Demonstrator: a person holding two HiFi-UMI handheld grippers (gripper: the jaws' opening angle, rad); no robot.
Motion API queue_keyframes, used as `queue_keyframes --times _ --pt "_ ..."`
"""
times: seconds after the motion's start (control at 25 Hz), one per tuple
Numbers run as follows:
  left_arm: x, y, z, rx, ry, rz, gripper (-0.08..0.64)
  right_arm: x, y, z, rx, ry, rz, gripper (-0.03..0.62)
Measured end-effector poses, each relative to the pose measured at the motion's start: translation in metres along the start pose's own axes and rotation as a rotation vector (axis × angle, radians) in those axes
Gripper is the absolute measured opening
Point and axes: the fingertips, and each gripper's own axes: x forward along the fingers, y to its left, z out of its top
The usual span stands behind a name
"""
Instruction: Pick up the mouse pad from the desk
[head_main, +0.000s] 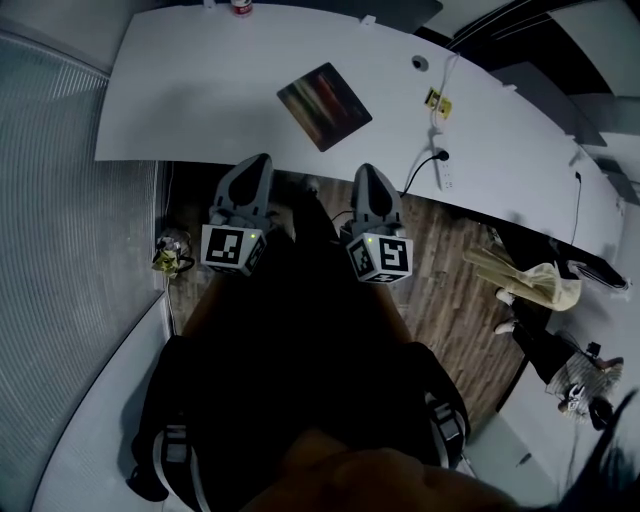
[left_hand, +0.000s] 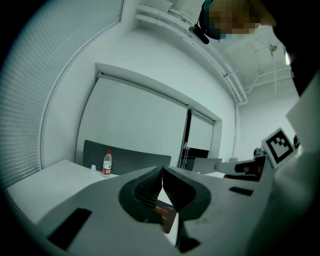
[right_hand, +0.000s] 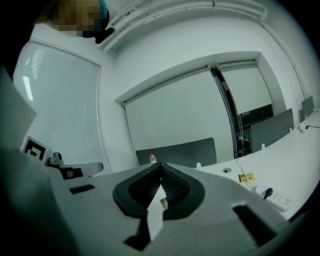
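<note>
The mouse pad (head_main: 323, 105), a dark rectangle with coloured streaks, lies flat on the white desk (head_main: 180, 90), a little way in from its near edge. My left gripper (head_main: 257, 168) and right gripper (head_main: 368, 175) hover side by side at that edge, just short of the pad, both pointing toward it. Both are shut with nothing between the jaws. In the left gripper view the shut jaw tips (left_hand: 162, 170) meet, and a slice of the mouse pad (left_hand: 168, 216) shows below them. In the right gripper view the gripper (right_hand: 161, 168) is likewise shut, with a sliver of the pad (right_hand: 163, 203) beneath.
A water bottle (head_main: 241, 8) stands at the desk's far edge. A power strip (head_main: 445, 172) with a cable, a yellow tag (head_main: 438, 101) and a cable hole (head_main: 419, 62) lie to the right. Wooden floor (head_main: 450, 290) lies below; a window blind (head_main: 50, 200) runs along the left.
</note>
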Motion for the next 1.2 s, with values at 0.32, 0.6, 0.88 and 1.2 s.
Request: queue_keyframes --times 0.32,0.6,0.88,1.2 --pt "0.066 0.004 -0.003 0.005 0.026 0.015 0.006 0.048 -0.046 0.001 0.01 0.037 0.002 0.0" --pt "0.114 0.006 -0.017 0.035 0.039 0.023 0.006 0.087 -0.08 0.004 0.007 0.061 0.028 0.001" --pt "0.15 0.011 -0.033 0.048 0.085 0.078 0.006 0.115 -0.115 -0.013 0.019 0.119 0.047 0.0" --pt "0.176 0.024 -0.072 0.07 0.187 0.111 0.006 0.136 -0.148 -0.044 0.038 0.199 0.031 0.0"
